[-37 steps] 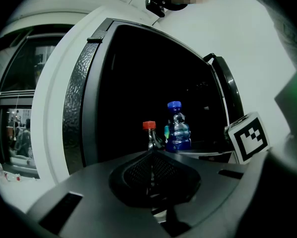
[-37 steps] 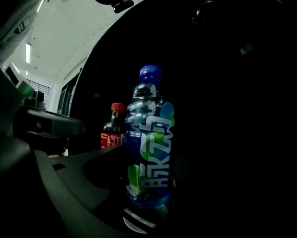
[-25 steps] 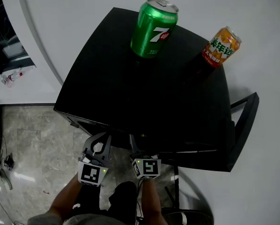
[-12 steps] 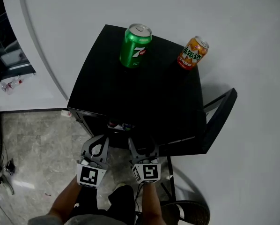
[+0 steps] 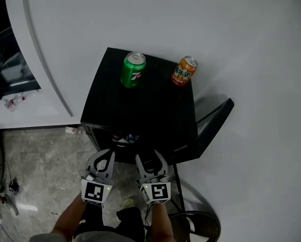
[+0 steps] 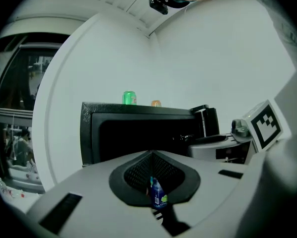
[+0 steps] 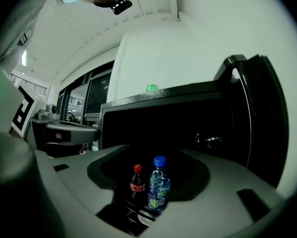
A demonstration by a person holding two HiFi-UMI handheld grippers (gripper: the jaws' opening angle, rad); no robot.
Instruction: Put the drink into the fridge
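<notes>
A black mini fridge (image 5: 145,110) stands with its door (image 5: 214,121) swung open to the right. On its top stand a green can (image 5: 133,70) and an orange can (image 5: 183,71). Inside, the right gripper view shows a small cola bottle (image 7: 136,182) and a blue-capped water bottle (image 7: 159,185). My left gripper (image 5: 104,155) hangs shut and empty before the fridge's opening. Beside it, my right gripper (image 5: 150,158) is open; its jaws have just been closing with nothing between them, the bottles standing well beyond.
A curved white wall (image 5: 231,29) backs the fridge. Grey marbled floor (image 5: 34,165) lies at the left, with a small object (image 5: 71,130) by the fridge's foot. A dark round seat (image 5: 198,228) stands at the lower right. Glass panels (image 5: 9,69) are at the far left.
The fridge and cans have shrunk and drifted up in the head view as it pulled back. Both grippers stay side by side before the opening, now showing more of the floor below.
</notes>
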